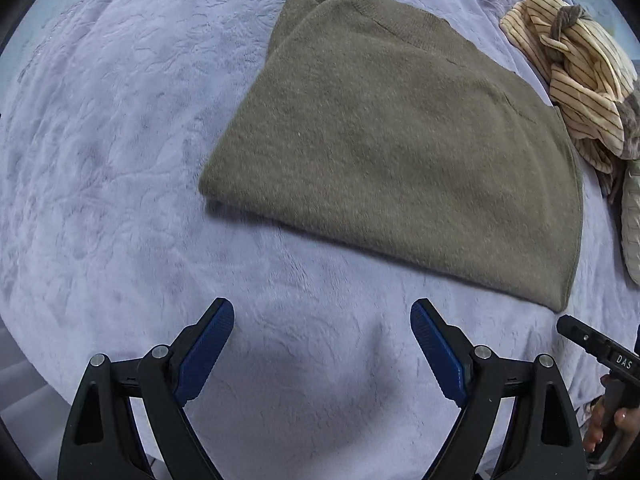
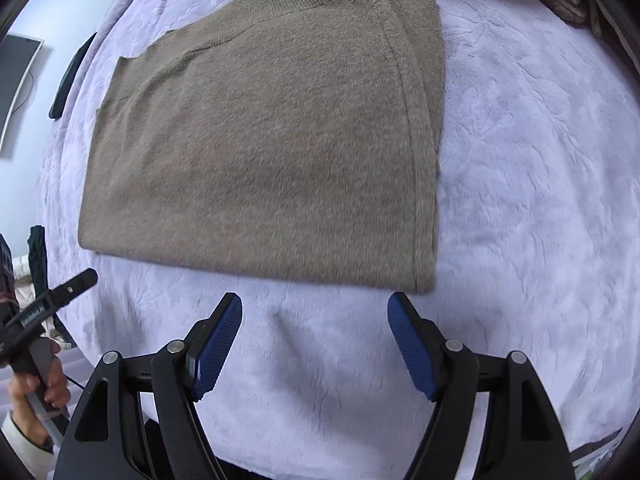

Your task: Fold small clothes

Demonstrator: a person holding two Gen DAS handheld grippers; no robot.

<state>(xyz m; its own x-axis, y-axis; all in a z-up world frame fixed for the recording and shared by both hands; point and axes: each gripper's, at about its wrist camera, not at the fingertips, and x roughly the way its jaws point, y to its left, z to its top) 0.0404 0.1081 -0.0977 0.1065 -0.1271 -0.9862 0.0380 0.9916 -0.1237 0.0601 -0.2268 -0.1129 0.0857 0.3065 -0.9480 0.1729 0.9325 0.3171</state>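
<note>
A folded olive-brown knit garment [image 1: 392, 148] lies flat on the lavender plush blanket [image 1: 120, 160]. In the left wrist view my left gripper [image 1: 322, 312] hangs open over bare blanket, just short of the garment's near edge, with nothing between its blue pads. The right wrist view shows the same garment [image 2: 272, 140] ahead of my right gripper [image 2: 315, 306], which is open and empty just below the garment's near hem. The other tool shows at the edge of each view, held by a hand [image 1: 600, 424].
A heap of cream striped clothes [image 1: 576, 80] lies at the blanket's far right. A dark flat object [image 2: 70, 80] rests at the blanket's left edge, with a screen [image 2: 18, 80] beyond it. The blanket's near edge drops off close behind both grippers.
</note>
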